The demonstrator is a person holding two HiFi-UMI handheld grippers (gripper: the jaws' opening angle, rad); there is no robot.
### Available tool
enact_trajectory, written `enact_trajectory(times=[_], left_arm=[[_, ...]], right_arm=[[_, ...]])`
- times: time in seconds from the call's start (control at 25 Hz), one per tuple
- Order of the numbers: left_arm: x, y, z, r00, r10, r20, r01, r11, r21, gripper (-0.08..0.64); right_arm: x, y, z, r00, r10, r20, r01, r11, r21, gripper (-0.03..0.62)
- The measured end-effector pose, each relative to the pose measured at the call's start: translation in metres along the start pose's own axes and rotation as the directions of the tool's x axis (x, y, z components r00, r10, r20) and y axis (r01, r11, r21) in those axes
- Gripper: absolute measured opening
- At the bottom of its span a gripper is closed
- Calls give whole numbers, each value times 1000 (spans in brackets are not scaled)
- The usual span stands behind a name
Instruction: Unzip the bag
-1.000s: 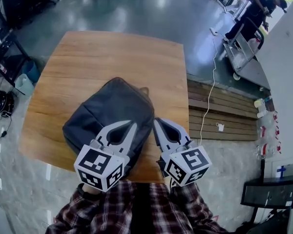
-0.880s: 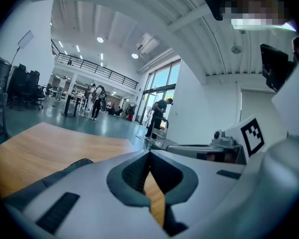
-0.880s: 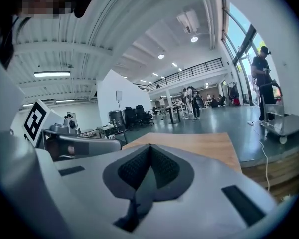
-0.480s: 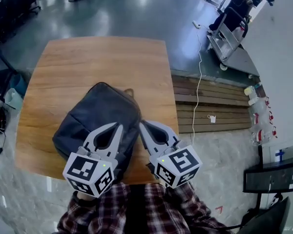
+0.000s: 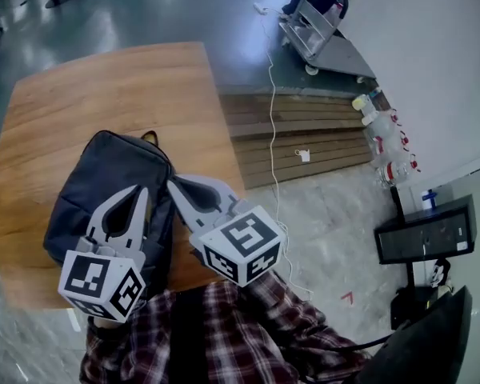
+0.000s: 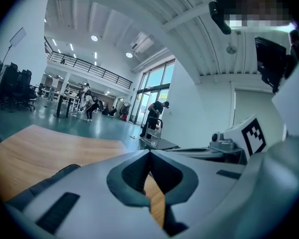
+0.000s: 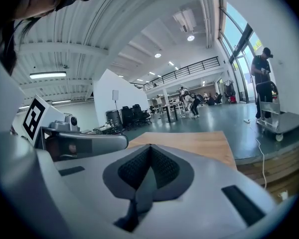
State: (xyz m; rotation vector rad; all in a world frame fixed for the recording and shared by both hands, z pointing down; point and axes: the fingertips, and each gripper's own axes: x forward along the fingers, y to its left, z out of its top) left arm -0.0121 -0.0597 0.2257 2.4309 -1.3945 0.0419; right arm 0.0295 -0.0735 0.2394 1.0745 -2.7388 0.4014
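Tabletop [image 5: 88, 86]: light wood, filling the left of the scene.
Bag [image 5: 96, 178]: dark backpack lying flat on the near half of the tabletop.
Left gripper [image 5: 142, 190]: held over the near right part of the bag. Its fingers [image 6: 74, 183] are pressed together at the tips with nothing between them.
Right gripper [image 5: 174, 184]: just right of the other, tips at the right edge of the bag. Its fingers [image 7: 204, 183] are also pressed together and empty.
Cable [image 5: 270, 118]: white, trailing over the floor right of the tabletop.
Bottles [image 5: 380, 130]: clustered by the wall, far right.
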Motion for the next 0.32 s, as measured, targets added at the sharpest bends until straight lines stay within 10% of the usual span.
enact_trajectory(times=[0.32], left_arm=[[28, -6, -15, 1000, -24, -11, 24, 1000, -4, 9]], right_arm=[[3, -22, -13, 1000, -6, -15, 6, 1000, -10, 9]])
